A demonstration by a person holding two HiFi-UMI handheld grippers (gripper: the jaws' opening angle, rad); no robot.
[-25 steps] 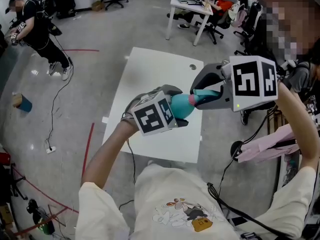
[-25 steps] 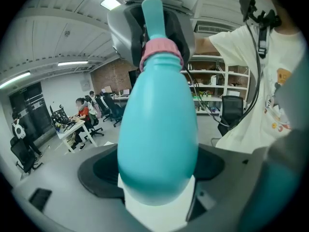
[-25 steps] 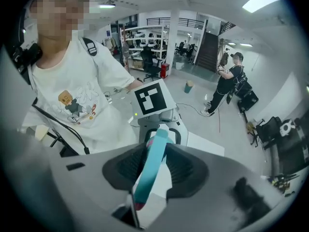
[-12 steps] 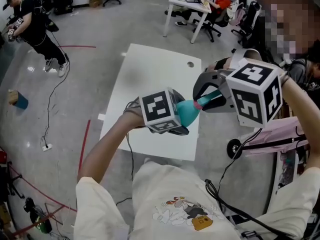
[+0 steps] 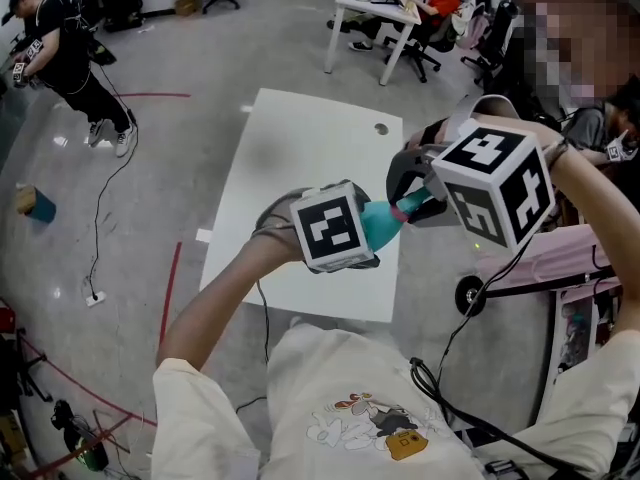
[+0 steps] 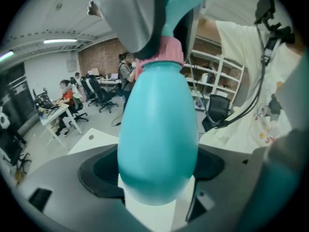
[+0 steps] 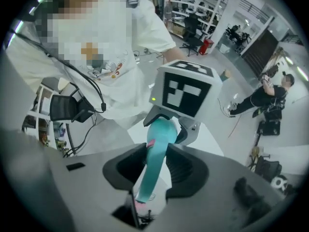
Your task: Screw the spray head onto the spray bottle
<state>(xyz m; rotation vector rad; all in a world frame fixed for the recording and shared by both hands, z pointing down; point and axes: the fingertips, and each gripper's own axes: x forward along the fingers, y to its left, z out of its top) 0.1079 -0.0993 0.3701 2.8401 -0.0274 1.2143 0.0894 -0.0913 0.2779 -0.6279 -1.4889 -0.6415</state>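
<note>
Head view: left gripper (image 5: 372, 232) clamps the spray bottle (image 5: 381, 220); right gripper (image 5: 411, 196), at its 2 o'clock, pinches the spray head (image 5: 421, 208). I should twist with both coaxial.

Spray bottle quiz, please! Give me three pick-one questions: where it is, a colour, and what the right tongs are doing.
1. Where is the spray bottle? A on the floor; B in the left tongs; C on a chair.
2. What colour is its collar? A pink; B yellow; C black.
3. The right tongs are: A open, empty; B shut on the spray head; C out of sight.
Answers: B, they clamp its body; A, a pink ring tops the neck; B, they squeeze the head.
</note>
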